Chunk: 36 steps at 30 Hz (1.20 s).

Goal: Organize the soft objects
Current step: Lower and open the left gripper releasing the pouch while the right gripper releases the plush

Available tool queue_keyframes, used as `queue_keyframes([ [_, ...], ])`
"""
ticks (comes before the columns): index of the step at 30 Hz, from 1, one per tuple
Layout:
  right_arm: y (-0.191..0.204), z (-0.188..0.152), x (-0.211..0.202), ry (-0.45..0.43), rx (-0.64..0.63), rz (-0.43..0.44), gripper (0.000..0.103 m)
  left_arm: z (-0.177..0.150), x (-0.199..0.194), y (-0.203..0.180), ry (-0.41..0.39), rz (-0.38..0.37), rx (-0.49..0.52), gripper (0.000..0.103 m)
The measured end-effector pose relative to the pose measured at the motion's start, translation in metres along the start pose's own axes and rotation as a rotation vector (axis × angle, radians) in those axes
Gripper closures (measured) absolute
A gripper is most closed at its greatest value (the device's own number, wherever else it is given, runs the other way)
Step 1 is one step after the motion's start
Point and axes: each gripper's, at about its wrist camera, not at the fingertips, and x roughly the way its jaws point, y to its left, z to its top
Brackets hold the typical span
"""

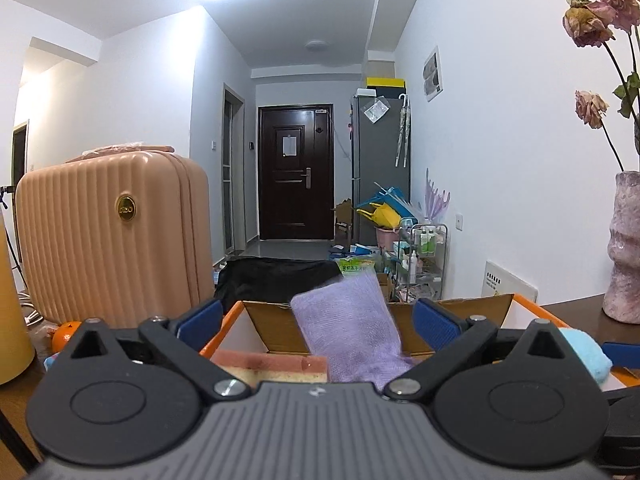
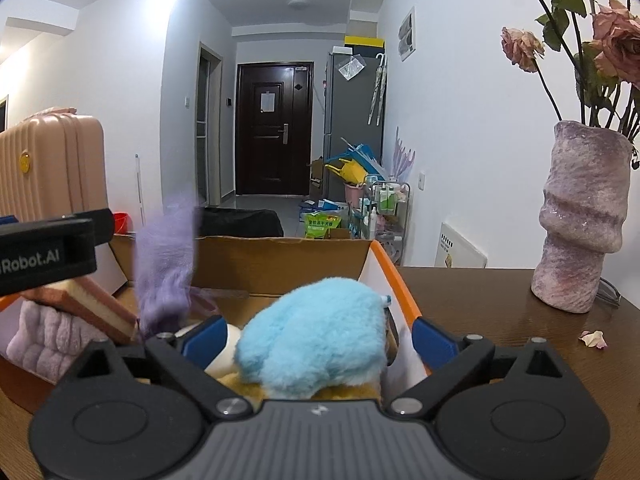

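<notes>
A cardboard box with an orange rim [image 1: 216, 336] [image 2: 394, 280] stands on the brown table. My left gripper [image 1: 318, 320] is open above it. A blurred purple cloth [image 1: 348, 332] [image 2: 166, 264] hangs between the fingers, clear of both blue pads. Inside the box lie a pink-and-yellow sponge [image 1: 272, 364] [image 2: 92, 304] and a lilac towel [image 2: 44, 336]. My right gripper [image 2: 320, 340] is open around a fluffy light-blue plush [image 2: 316, 336] [image 1: 588, 352] with a tan underside, at the box's right end. Gaps show on both sides of the plush.
A pink ribbed suitcase [image 1: 112, 232] stands left of the box. A mauve vase [image 2: 580, 220] with dried roses sits on the table [image 2: 500, 304] at the right, a fallen petal [image 2: 594, 338] near it. An orange fruit [image 1: 66, 334] lies at the left. The left gripper's body [image 2: 48, 252] juts in.
</notes>
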Motion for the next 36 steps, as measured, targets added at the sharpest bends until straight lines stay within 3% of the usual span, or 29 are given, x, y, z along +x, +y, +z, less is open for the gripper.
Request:
queue_keyframes([
  [17,-0.004,0.002,-0.008,-0.038,0.037,-0.011,0.004,0.007,-0.012,0.011,-0.02,0.021,-0.033,0.0],
  [36,-0.008,-0.004,-0.05,-0.117,0.02,-0.004,0.003,0.008,-0.037,0.073,-0.029,0.172,-0.105,0.0],
])
